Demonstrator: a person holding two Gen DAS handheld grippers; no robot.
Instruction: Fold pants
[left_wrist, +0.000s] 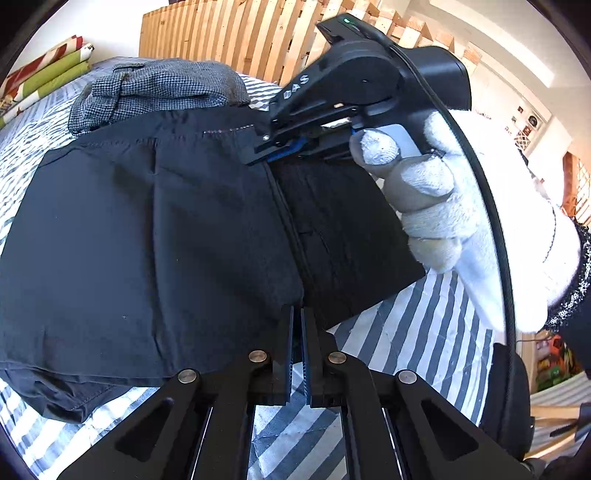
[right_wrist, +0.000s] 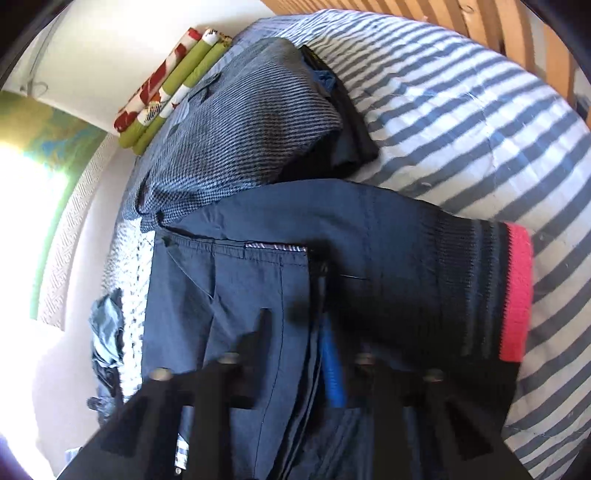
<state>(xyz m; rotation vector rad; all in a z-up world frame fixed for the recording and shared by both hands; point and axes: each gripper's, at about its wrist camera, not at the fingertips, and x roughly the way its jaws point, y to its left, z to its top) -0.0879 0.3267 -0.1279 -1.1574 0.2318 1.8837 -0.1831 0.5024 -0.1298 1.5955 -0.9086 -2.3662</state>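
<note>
- Dark pants (left_wrist: 147, 221): folded, lying flat on the striped bed cover (left_wrist: 406, 332), just in front of a grey houndstooth garment (left_wrist: 159, 92).
- Left claw (left_wrist: 297, 317): fingers nearly together, tips at the pants' near edge; whether cloth is pinched cannot be told.
- Right claw (left_wrist: 258, 157): held by a white-gloved hand (left_wrist: 443, 192), clenched on the pants' far edge.
- Wooden slatted headboard (left_wrist: 240, 40): behind the bed.
</note>
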